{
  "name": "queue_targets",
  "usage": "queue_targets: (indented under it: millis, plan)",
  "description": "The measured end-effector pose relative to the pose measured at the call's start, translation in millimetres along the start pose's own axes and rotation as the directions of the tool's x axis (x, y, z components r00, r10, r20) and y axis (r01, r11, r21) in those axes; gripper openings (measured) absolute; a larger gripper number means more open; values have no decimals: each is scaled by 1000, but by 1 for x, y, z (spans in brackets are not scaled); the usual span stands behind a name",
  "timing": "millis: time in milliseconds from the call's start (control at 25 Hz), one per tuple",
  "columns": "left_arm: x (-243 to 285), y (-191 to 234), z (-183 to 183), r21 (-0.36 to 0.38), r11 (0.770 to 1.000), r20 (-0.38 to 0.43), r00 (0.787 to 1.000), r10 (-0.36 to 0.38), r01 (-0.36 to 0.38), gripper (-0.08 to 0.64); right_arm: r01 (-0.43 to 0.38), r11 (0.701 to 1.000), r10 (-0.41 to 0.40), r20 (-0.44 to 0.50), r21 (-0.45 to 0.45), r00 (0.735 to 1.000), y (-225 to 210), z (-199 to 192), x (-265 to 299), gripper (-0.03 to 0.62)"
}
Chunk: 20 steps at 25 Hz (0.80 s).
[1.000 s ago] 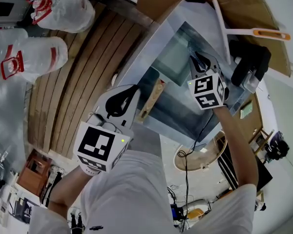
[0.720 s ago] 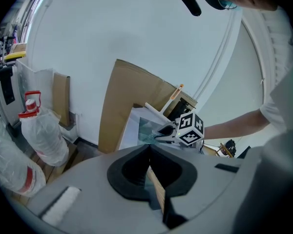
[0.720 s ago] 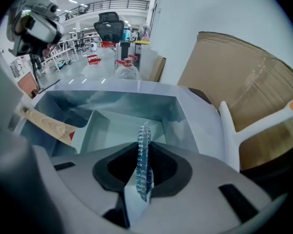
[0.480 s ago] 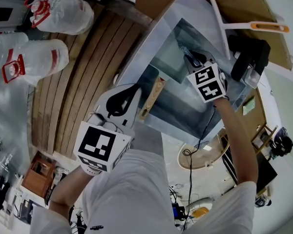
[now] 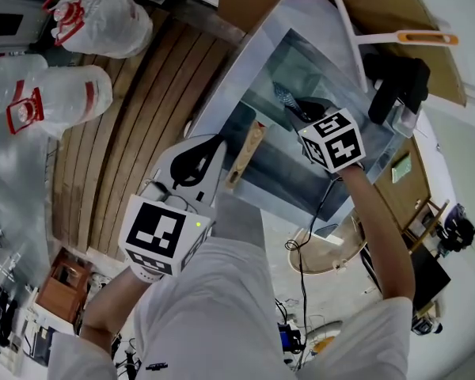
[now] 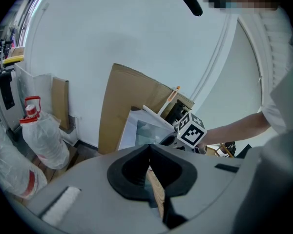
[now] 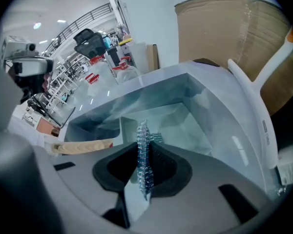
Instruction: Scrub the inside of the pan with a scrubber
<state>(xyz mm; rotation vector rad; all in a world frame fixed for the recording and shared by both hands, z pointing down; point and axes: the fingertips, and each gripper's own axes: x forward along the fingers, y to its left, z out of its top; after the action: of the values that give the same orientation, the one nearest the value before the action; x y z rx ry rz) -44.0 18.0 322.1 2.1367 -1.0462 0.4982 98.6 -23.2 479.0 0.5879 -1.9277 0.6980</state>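
Silvery wire-mesh scrubber (image 7: 140, 130) is pinched flat between the jaws of the right gripper (image 7: 145, 147), which are closed on it, so the tool for the job is already in hand. It hangs over the inside of the rectangular steel pan (image 7: 180, 113), which sits in the large grey steel basin (image 7: 224, 121), but no view shows me clearly if the mesh touches the pan floor or only hovers near it. I judge the scrubbing is at its beginning or in the middle; how much of the surface is already rubbed I cannot tell, because there is no foam, no water trace and no dirt to compare. The inside of the pan looks dull grey-green with a soft shine, smooth, with straight walls and sharp corners, and these corners probably need the most attention. Its pale wooden handle (image 5: 245, 157) points out over the basin edge toward the person. The left gripper (image 6: 148, 152) has its jaws together at the tips with nothing between them; the handle shows through the narrow slit behind the tips, so it seems to lie under this gripper, and whether the gripper presses on it is not visible.
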Motion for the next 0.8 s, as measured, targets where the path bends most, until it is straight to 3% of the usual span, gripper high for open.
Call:
queue_targets:
  millis: [400, 800]
  plan:
    - [-12, -12, 12, 32, 999, 9, 1000, -14, 14, 6, -136, 980, 136, 8, 145, 991, 32, 2, -19, 61]
    - [-34, -25, 32, 73, 997, 29, 999, -27, 25, 6, -89, 985, 74, 102, 148, 992, 47, 21, -82, 61]
